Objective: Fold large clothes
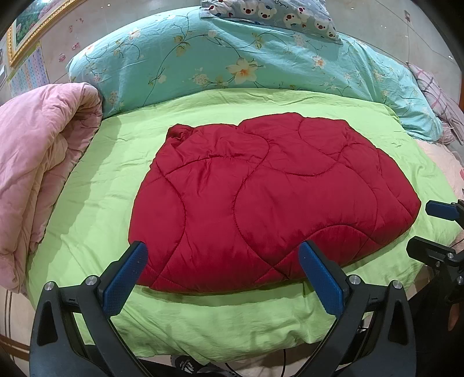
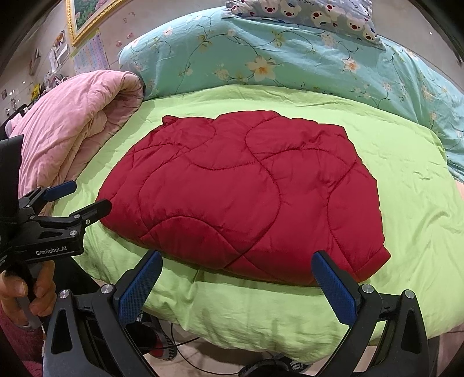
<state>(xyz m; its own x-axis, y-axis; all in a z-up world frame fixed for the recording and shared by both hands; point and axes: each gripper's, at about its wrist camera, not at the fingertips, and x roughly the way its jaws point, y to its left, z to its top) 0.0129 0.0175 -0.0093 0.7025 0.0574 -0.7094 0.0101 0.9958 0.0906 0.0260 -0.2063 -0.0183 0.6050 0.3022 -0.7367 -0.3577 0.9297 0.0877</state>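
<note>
A red quilted garment (image 1: 261, 197) lies folded in a compact bundle on the lime green sheet (image 1: 101, 185); it also shows in the right wrist view (image 2: 246, 197). My left gripper (image 1: 223, 255) is open, its blue pads wide apart just above the garment's near edge, holding nothing. My right gripper (image 2: 237, 266) is open and empty, its pads wide apart at the garment's near edge. The right gripper also shows in the left wrist view (image 1: 429, 229) beside the garment's right corner. The left gripper also shows in the right wrist view (image 2: 84, 197) at the garment's left corner.
A rolled pink quilt (image 1: 40, 179) lies at the left of the bed. A turquoise floral duvet (image 1: 232, 58) and a bear-print pillow (image 1: 275, 14) lie behind. A plaid pillow (image 1: 438, 98) sits at the far right. Cables and shoes (image 2: 162, 345) are on the floor below the bed edge.
</note>
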